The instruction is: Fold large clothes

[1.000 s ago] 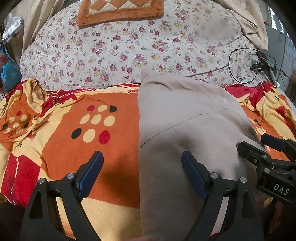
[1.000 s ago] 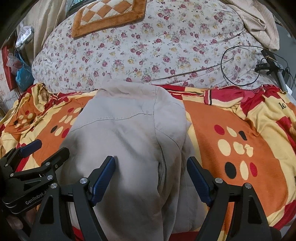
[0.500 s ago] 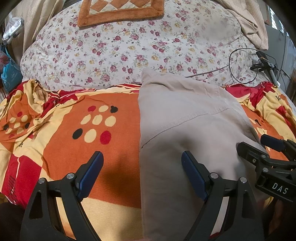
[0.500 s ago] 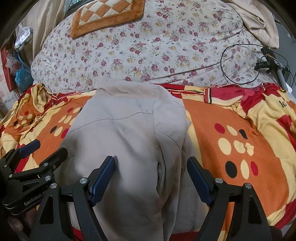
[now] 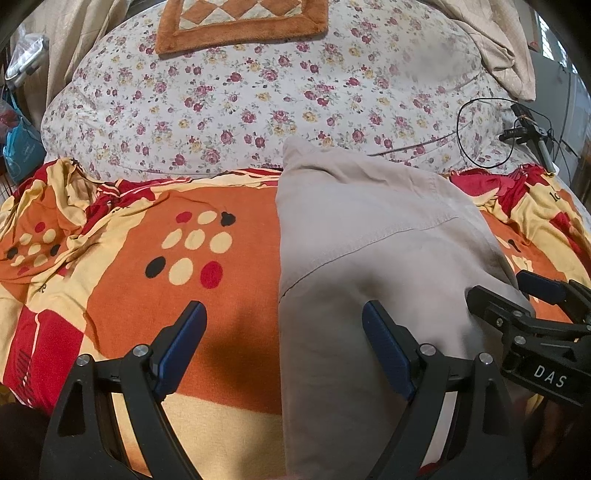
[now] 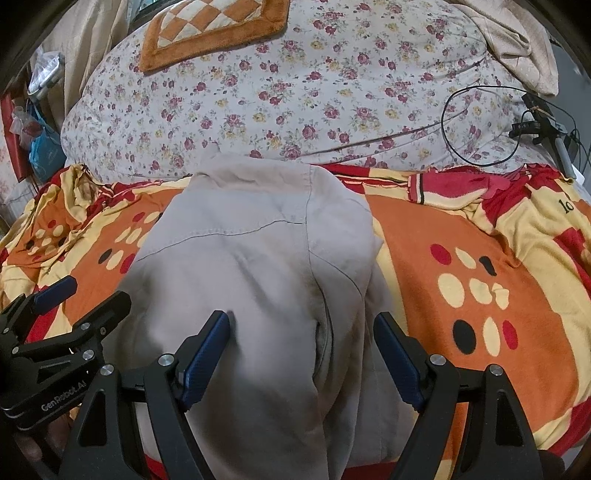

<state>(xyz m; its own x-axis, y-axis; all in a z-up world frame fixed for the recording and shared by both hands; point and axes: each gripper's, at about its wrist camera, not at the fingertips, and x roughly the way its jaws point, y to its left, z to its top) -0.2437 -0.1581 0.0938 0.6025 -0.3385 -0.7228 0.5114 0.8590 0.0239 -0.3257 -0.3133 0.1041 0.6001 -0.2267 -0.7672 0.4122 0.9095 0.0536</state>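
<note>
Beige garment (image 6: 251, 280) laid lengthwise, already narrowed, on orange blanket (image 5: 122, 258) over bed for next fold. Left tongs (image 5: 284, 343) and right tongs (image 6: 301, 350) spread apart, hovering above near end, gripping nothing.

I see the garment (image 5: 369, 258) lying folded lengthwise on the blanket (image 5: 147, 295), its far end reaching the quilt (image 5: 258, 92) behind. A mat (image 5: 240, 22) lies on the quilt farther back, a cable (image 5: 476, 136) on its right part. My left gripper (image 5: 284, 339) hangs over the garment's left edge, one finger above the blanket, one above the garment. My right gripper (image 6: 301, 354) hangs beside it to the right, over the garment's right part.
</note>
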